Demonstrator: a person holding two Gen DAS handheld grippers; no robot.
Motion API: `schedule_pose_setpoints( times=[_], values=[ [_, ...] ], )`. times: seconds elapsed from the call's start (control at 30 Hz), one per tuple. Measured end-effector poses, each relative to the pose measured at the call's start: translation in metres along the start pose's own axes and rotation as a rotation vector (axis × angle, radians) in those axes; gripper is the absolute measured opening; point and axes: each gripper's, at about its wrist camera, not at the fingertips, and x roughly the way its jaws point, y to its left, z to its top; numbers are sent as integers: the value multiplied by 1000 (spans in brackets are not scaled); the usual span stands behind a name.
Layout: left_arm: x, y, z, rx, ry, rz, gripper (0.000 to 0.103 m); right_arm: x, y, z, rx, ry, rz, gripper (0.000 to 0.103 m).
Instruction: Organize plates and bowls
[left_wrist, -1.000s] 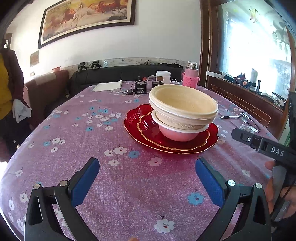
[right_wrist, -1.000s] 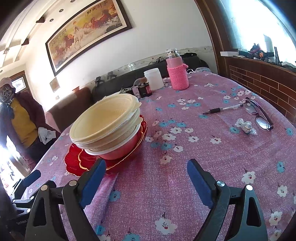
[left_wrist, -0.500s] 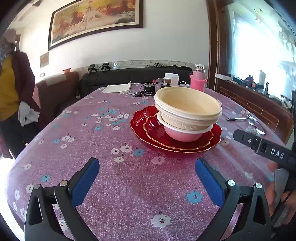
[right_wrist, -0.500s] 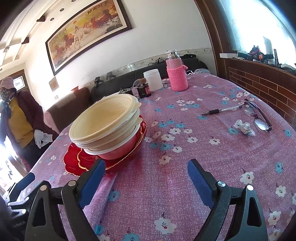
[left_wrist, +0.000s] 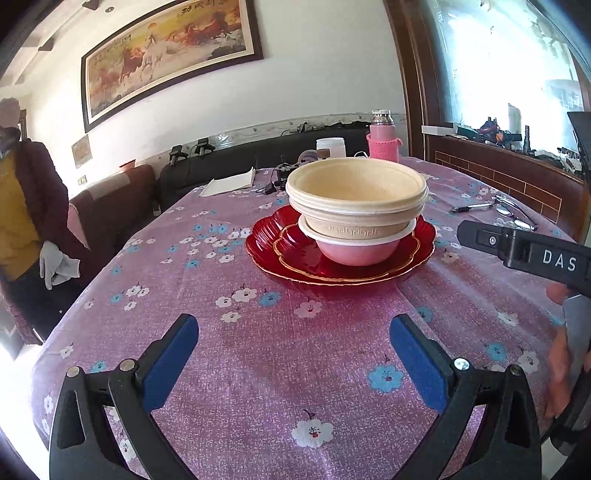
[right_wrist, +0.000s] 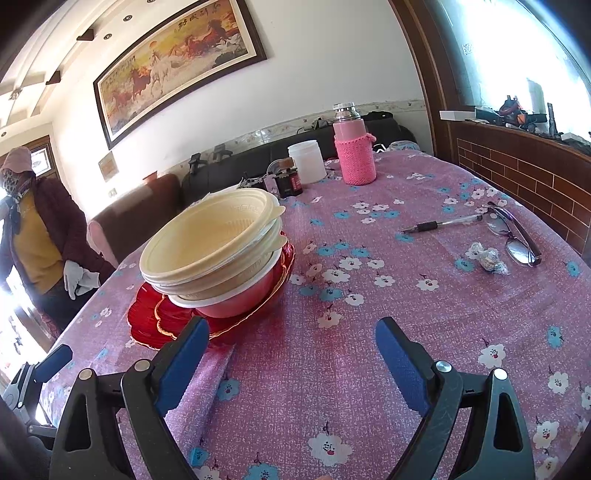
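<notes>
Cream bowls (left_wrist: 356, 195) are nested in a pink bowl (left_wrist: 356, 253), which sits on two stacked red plates (left_wrist: 295, 258) in the middle of the floral table. The same stack shows in the right wrist view: cream bowls (right_wrist: 218, 243), pink bowl (right_wrist: 240, 302), red plates (right_wrist: 155, 321). My left gripper (left_wrist: 294, 345) hangs open over bare cloth, well short of the plates. My right gripper (right_wrist: 291, 349) is open too, just right of the stack's near edge, holding nothing. Part of the right gripper's body (left_wrist: 524, 251) enters the left wrist view from the right.
A pink-sleeved flask (right_wrist: 352, 151), white jar (right_wrist: 306, 160) and small dark jar (right_wrist: 288, 181) stand at the table's far side. A pen (right_wrist: 441, 223), glasses (right_wrist: 513, 236) and a wrapped sweet (right_wrist: 487, 258) lie on the right. A person (left_wrist: 26, 221) stands at the left.
Both grippers have drawn back and risen slightly, so the stack looks a bit farther off. The bowls and plates have not moved. The person at the left has shifted a little.
</notes>
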Motion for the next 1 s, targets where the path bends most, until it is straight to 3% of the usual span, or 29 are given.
schedule_pose_setpoints(
  times=[1.0],
  values=[
    [4, 0, -1, -3, 24, 6, 103, 1, 0, -1, -2, 7, -4, 94]
  ],
)
